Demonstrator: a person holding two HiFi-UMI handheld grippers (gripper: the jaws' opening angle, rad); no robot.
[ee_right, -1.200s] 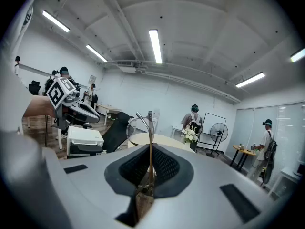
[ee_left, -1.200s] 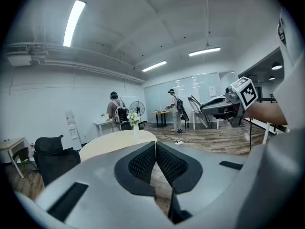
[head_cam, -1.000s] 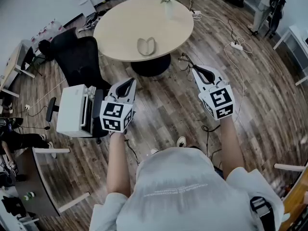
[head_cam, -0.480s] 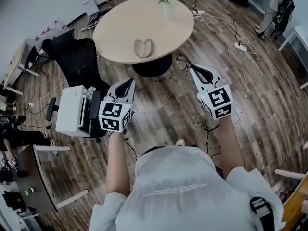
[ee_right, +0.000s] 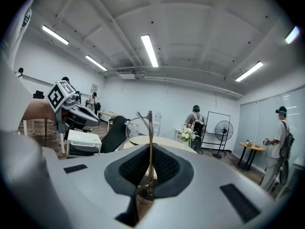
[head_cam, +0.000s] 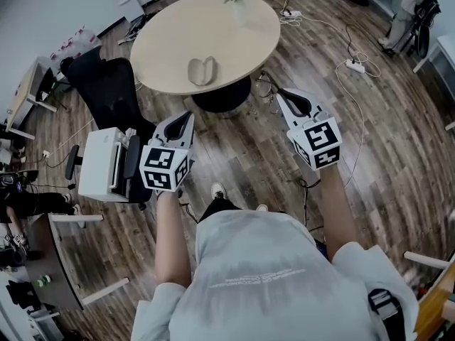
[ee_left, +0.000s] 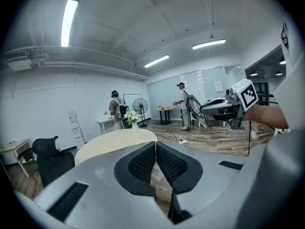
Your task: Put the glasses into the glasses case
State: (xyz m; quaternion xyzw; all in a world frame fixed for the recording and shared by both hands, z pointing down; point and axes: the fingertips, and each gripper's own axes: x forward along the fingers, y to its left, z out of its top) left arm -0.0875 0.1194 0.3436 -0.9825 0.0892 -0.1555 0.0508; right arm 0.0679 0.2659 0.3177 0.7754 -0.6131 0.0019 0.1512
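Head view: both forearms reach forward over the floor. Of the two, the right claw (head_cam: 290, 99) is clamped on the glasses (ee_right: 148, 128) — frame upright between its jaws — while the left claw (head_cam: 185, 119) is pressed together on nothing. Ahead of both, the case (head_cam: 201, 70) lies open on the round tabletop (head_cam: 242, 27).

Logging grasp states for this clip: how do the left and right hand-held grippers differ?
The left hand-held gripper is shut on nothing; the right hand-held gripper is shut on the glasses. The right is held slightly further forward than the left. Both point toward the round table.
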